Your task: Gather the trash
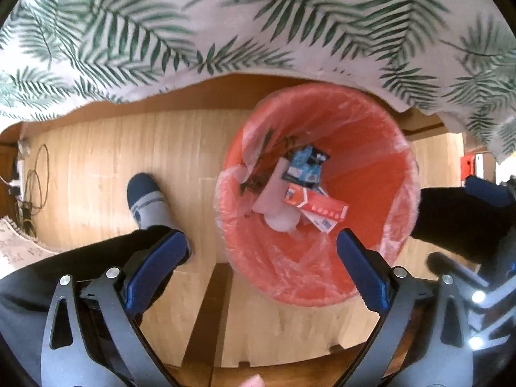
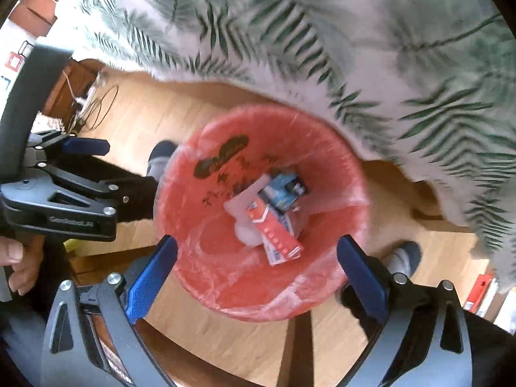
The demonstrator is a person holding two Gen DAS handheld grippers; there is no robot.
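Bin (image 1: 371, 167) with two cartons (image 1: 314, 206)

Black-framed gripper (image 1: 261, 261), blue pads (image 1: 154, 267), silver screws; grey-navy sock (image 1: 148, 200).

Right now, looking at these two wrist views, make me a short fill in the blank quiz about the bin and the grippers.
1. The bin on the wooden floor is lined with a clear plastic bag and is coloured ____.
2. Both the left gripper and the right gripper have their jaws ____, with nothing between them.
3. The red and white carton lies ____ the bin, beside a blue packet.
4. The cloth hanging past the bin is printed with green ____.

Missing words: red; open; inside; leaves
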